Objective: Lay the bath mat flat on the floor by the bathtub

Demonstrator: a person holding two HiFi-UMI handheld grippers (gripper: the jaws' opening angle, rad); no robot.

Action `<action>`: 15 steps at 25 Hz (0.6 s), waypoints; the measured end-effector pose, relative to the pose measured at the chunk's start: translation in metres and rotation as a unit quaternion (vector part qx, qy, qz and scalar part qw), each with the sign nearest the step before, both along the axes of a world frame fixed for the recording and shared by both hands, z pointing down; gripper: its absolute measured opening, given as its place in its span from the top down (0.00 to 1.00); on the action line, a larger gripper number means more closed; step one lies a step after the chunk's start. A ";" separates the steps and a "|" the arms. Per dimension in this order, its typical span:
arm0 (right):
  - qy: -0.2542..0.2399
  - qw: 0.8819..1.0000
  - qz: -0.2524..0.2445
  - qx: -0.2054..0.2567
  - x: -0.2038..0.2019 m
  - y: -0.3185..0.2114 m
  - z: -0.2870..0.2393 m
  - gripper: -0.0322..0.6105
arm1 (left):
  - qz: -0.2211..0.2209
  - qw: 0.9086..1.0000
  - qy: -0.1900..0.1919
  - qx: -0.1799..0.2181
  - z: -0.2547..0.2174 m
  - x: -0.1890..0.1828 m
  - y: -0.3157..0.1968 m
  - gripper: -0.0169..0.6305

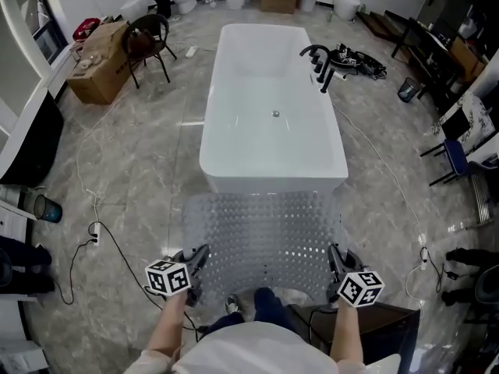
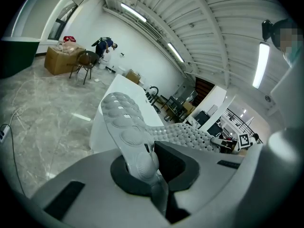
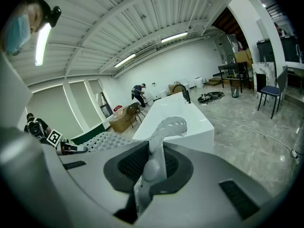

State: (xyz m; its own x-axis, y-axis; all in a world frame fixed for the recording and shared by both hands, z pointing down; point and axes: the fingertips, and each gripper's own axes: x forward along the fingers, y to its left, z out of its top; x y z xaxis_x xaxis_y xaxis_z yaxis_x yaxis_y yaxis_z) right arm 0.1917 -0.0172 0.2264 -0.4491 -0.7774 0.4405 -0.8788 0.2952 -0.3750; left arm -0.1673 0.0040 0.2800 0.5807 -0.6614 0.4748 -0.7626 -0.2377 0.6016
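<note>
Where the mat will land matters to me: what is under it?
Marble floor in front of the tub shows dimly through the translucent mat. Anything small lying there is too blurred to tell.

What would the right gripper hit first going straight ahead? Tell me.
Past the bath mat shut in its jaws, the right gripper would likely meet the near end of the white bathtub first; depth is unclear, so it might reach the floor just short of it.

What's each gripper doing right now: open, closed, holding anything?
Left gripper: jaws closed on a near corner of the bath mat.
Right gripper: jaws closed on the bath mat's other near corner.
</note>
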 end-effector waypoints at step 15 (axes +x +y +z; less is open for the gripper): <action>0.052 0.998 0.006 -0.032 0.017 -0.042 0.085 0.89 | 0.007 0.998 -0.056 -0.033 0.086 0.014 -0.041 0.91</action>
State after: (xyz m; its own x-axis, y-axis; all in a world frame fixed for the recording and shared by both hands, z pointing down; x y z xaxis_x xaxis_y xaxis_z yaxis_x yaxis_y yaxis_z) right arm 0.2083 -0.0592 0.3119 -0.3894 -0.7508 0.5336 -0.9171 0.2623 -0.3001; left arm -0.1529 -0.0372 0.3659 0.5306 -0.6187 0.5794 -0.8228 -0.2117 0.5274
